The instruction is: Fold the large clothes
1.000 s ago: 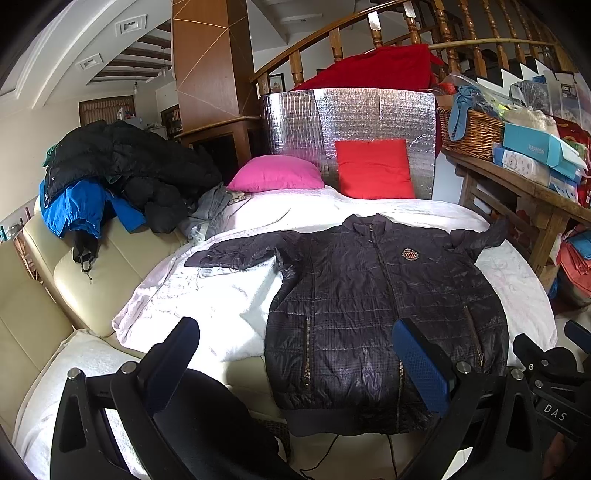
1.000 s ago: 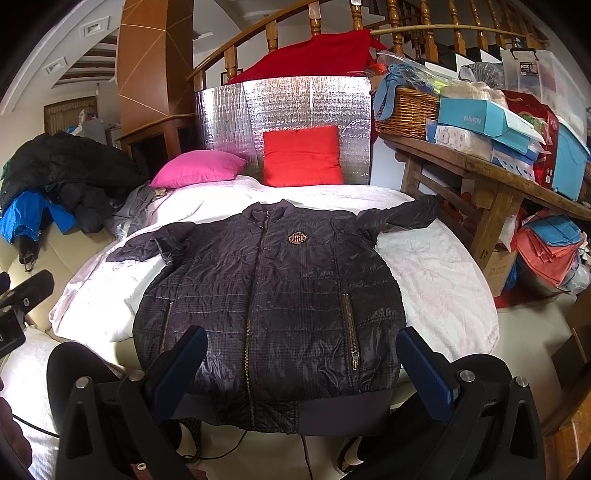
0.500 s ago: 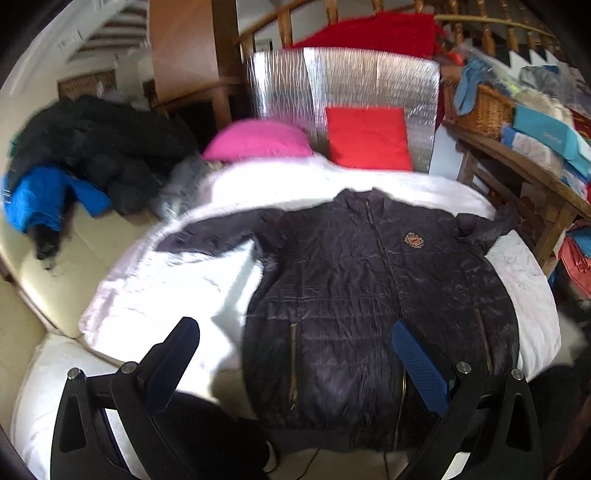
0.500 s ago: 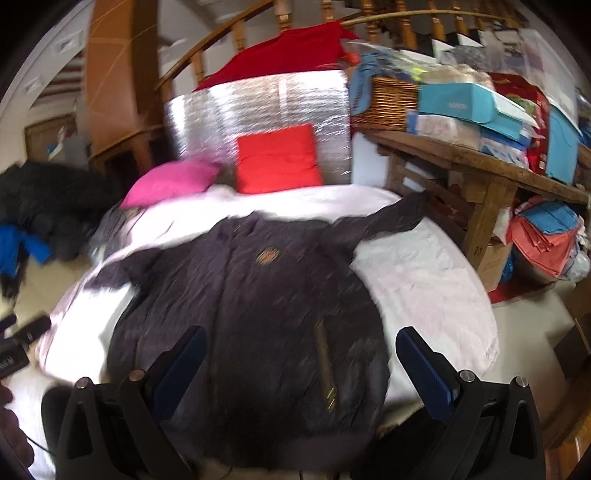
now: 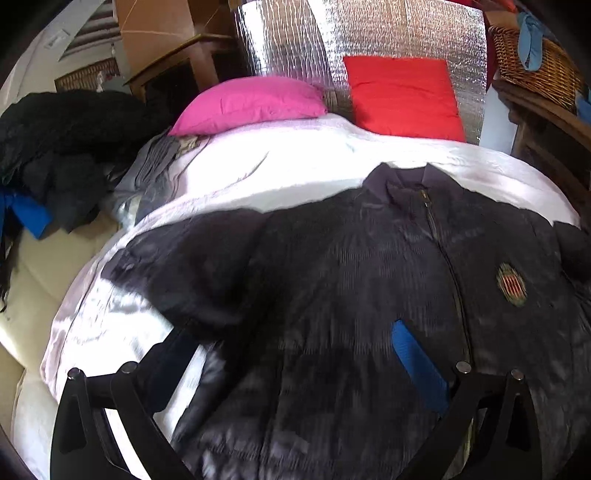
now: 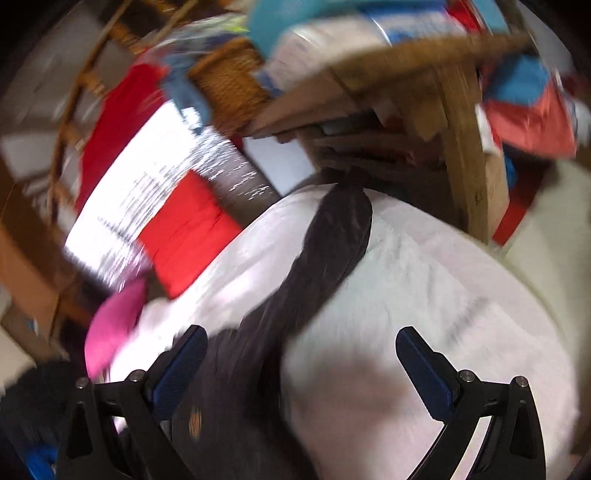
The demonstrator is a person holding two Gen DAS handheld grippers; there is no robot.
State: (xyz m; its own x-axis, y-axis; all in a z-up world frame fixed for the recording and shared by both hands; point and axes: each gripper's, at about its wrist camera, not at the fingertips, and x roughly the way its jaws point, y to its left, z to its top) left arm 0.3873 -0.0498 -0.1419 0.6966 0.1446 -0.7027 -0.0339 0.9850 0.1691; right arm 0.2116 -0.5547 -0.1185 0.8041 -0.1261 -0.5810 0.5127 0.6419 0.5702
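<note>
A dark quilted jacket (image 5: pixel 351 288) lies front up and zipped on the white bed cover (image 5: pixel 258 170), with a red and gold badge (image 5: pixel 511 284) on its chest. Its left sleeve (image 5: pixel 184 258) stretches toward the bed's left side. My left gripper (image 5: pixel 291 343) hovers open just over the jacket's chest, near that sleeve's armpit. In the tilted, blurred right wrist view the other sleeve (image 6: pixel 332 236) runs across the cover toward the wooden table. My right gripper (image 6: pixel 301 350) is open over that sleeve's shoulder end, holding nothing.
A pink pillow (image 5: pixel 251 103) and a red pillow (image 5: pixel 402 96) lean on a silver foil panel (image 5: pixel 369 33) at the bed head. Dark and blue coats (image 5: pixel 62 147) pile on the cream sofa at left. A wooden table (image 6: pixel 454 122) with baskets and boxes stands right of the bed.
Both grippers have moved forward and down from the bed's foot to close above the jacket. The right one has swung right and rolled toward the right sleeve. Both stayed open.
</note>
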